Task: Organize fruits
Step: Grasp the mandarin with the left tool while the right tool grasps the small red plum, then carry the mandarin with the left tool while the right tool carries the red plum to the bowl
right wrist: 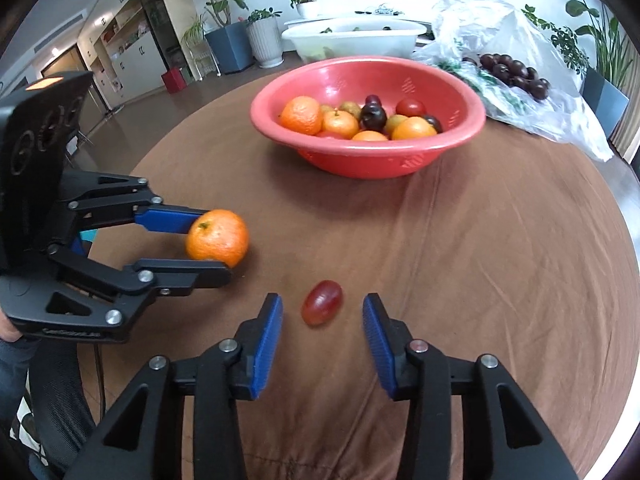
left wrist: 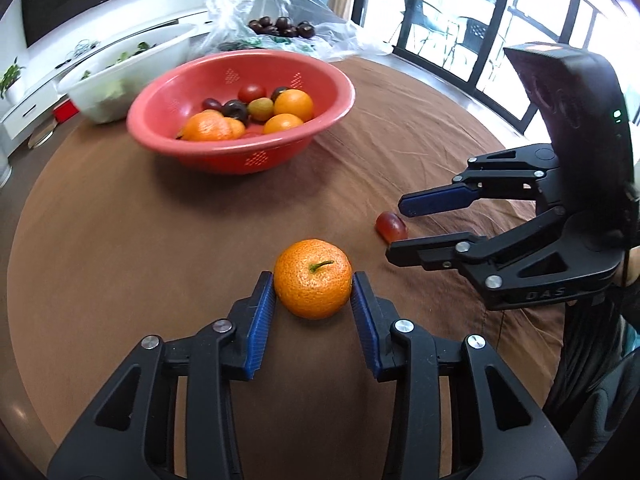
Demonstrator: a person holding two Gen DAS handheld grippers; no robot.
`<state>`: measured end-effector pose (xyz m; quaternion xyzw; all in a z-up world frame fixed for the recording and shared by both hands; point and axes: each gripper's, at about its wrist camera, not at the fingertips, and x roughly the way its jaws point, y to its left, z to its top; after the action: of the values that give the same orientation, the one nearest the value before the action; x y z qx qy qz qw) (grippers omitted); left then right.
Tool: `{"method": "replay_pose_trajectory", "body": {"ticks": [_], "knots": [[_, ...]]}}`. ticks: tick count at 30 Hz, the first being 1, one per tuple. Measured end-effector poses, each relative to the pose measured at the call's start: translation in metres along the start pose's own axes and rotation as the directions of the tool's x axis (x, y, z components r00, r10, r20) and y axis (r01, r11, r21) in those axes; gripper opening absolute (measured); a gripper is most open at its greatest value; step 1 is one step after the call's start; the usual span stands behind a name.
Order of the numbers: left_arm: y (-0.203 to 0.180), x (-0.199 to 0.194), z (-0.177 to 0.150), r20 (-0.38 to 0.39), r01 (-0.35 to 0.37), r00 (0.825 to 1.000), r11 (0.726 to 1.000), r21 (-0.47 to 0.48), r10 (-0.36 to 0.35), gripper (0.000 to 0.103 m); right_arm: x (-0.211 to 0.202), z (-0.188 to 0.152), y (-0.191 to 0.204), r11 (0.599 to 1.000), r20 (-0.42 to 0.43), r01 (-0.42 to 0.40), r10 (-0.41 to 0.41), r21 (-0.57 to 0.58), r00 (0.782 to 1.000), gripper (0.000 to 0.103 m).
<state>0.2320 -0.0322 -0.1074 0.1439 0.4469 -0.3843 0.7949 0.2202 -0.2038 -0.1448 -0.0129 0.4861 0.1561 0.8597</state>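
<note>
An orange mandarin (left wrist: 313, 278) with a green stalk sits between the blue pads of my left gripper (left wrist: 313, 281), which is shut on it; the right wrist view shows that mandarin (right wrist: 217, 238) held in the left gripper (right wrist: 214, 244) just over the brown cloth. A small red grape (right wrist: 322, 303) lies on the cloth between the fingers of my right gripper (right wrist: 322, 300), whose pads stand clear of it on both sides, so it is open. In the left wrist view the grape (left wrist: 391, 226) lies at the right gripper (left wrist: 397, 227). The red colander bowl (left wrist: 240, 152) (right wrist: 360, 160) beyond holds several mandarins, plums and other small fruits.
A round table under a brown cloth (right wrist: 480, 260) carries everything. Behind the bowl stand a white basin (left wrist: 120, 60) (right wrist: 352, 36) and a clear plastic bag with dark plums (left wrist: 280, 26) (right wrist: 512, 68). The table's rim curves close on the right of the right wrist view.
</note>
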Motion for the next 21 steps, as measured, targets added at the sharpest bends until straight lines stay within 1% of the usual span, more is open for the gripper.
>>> {"method": "replay_pose_trajectory", "body": {"ticks": [4,6,9,13,15,21], "knots": [[0.002,-0.005,-0.004,0.014,-0.004,1.0,1.0,-0.015,0.004,0.036,0.005,0.001,0.009,0.999,-0.019,0.04,-0.041,-0.031,0.999,0.038],[0.002,-0.007,-0.006,0.018,-0.003,1.0,1.0,-0.017,0.003,0.036,0.007,0.001,0.012,0.997,-0.026,0.064,-0.065,-0.047,0.998,0.032],[0.002,-0.007,-0.007,0.021,0.0,1.0,1.0,-0.021,0.0,0.036,0.009,0.002,0.017,0.991,-0.034,0.106,-0.109,-0.082,0.993,0.03],[0.002,-0.007,-0.009,0.024,0.004,1.0,1.0,-0.03,-0.003,0.036,0.011,0.005,0.018,0.989,-0.044,0.118,-0.123,-0.089,0.991,0.028],[0.001,-0.007,-0.01,0.025,0.006,1.0,0.999,-0.032,-0.006,0.036,0.011,0.007,0.019,0.988,-0.045,0.127,-0.132,-0.092,0.99,0.024],[0.003,-0.007,-0.009,0.029,0.007,1.0,0.999,-0.036,-0.006,0.036,0.011,0.008,0.02,0.988,-0.045,0.124,-0.128,-0.089,0.991,0.022]]}}
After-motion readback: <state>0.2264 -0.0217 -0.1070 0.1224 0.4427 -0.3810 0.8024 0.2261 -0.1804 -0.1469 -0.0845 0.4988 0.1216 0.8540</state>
